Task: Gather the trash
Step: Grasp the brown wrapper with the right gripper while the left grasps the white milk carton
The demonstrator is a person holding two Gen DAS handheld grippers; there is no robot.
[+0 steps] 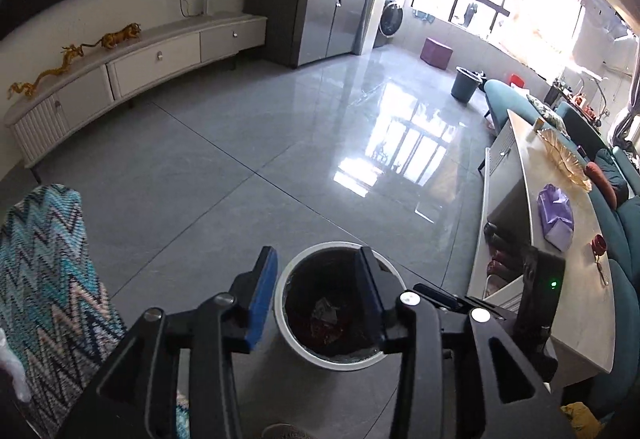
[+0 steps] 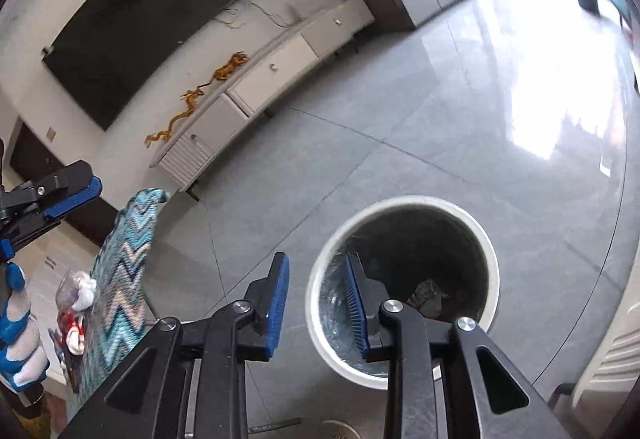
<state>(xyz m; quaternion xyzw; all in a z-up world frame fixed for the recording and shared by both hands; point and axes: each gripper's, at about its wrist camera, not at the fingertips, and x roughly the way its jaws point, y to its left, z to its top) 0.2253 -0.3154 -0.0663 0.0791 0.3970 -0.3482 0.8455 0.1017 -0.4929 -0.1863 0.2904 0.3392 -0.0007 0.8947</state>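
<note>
Trash (image 1: 326, 321) sits at bottom of bin (image 1: 280, 291) on floor: crumpled wrapper, likely light, soft, crushable; pinch raised fold. Left gripper (image 1: 316, 299) above bin, jaws wide apart, empty. Right gripper (image 2: 318, 305) likewise.

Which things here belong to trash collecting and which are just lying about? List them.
Job: white bin, crumpled trash inside it, left gripper, right gripper, both open and empty.

Lying about: purple bag, gold dragon figurines, grey bucket, zigzag cloth.
</note>
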